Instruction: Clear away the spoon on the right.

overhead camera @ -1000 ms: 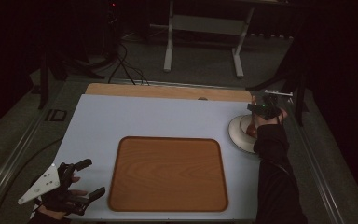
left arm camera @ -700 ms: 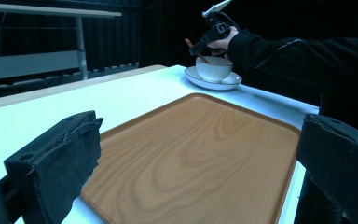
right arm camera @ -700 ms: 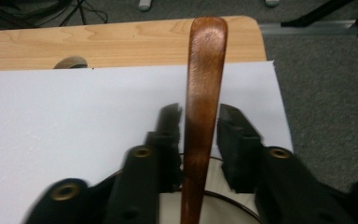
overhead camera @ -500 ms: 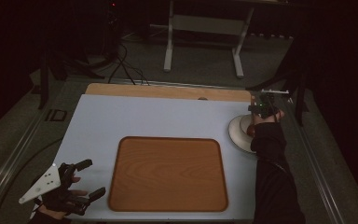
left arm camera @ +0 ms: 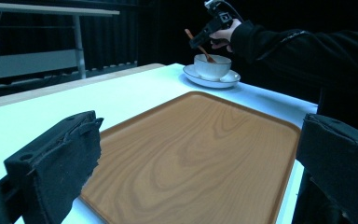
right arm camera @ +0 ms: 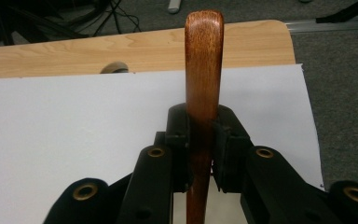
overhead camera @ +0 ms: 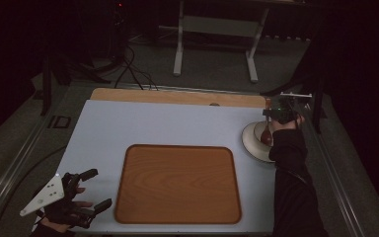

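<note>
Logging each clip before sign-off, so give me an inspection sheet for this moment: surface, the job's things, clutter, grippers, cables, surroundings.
Surface: white table with a bare wooden strip along the far edge.
Job's things: empty wooden tray near the front middle; white cup on a saucer at the right edge; wooden spoon standing in the cup.
Clutter: nothing seen.
Grippers: right gripper above the cup, jaws shut on the spoon's handle; left gripper at the front left corner, jaws open and empty.
Cables: a bundle on the floor beyond the table.
Surroundings: dark room, carpeted floor, a metal stand behind the table.
</note>
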`<state>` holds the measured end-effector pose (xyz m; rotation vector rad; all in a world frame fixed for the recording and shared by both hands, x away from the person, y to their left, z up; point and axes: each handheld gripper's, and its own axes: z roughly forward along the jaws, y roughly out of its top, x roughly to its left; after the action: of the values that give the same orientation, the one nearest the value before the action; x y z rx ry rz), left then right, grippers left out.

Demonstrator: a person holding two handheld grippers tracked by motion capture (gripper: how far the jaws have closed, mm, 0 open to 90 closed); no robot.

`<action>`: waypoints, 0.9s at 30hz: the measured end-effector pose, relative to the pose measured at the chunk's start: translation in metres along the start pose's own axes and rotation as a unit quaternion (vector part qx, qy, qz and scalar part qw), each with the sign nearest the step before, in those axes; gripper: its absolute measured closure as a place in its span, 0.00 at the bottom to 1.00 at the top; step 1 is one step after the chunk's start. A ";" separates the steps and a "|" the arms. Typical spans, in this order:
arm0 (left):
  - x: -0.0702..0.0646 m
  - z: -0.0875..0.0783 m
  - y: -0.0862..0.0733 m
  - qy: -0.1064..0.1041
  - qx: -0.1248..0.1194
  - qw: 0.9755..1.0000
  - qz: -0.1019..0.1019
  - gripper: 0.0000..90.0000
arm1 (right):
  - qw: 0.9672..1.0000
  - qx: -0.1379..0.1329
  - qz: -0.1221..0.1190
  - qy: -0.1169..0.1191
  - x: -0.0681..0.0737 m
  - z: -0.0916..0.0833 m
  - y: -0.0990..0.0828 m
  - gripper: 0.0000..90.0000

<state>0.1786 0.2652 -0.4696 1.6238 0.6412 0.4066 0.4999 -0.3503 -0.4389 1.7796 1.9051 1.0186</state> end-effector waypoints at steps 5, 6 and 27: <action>0.000 -0.001 0.000 0.003 0.000 1.000 0.001 0.00 | 1.000 -0.013 0.000 0.011 0.006 -0.016 0.005 0.87; 0.000 -0.001 0.000 0.003 0.000 1.000 0.001 0.00 | 1.000 -0.017 0.003 0.019 0.007 -0.020 0.006 0.87; 0.000 -0.001 0.000 0.004 -0.002 1.000 0.002 0.00 | 0.997 -0.054 -0.031 0.048 0.024 -0.086 0.026 0.88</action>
<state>0.1779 0.2659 -0.4690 1.6207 0.6428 0.4163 0.4564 -0.3510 -0.3569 1.6298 1.9107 1.1807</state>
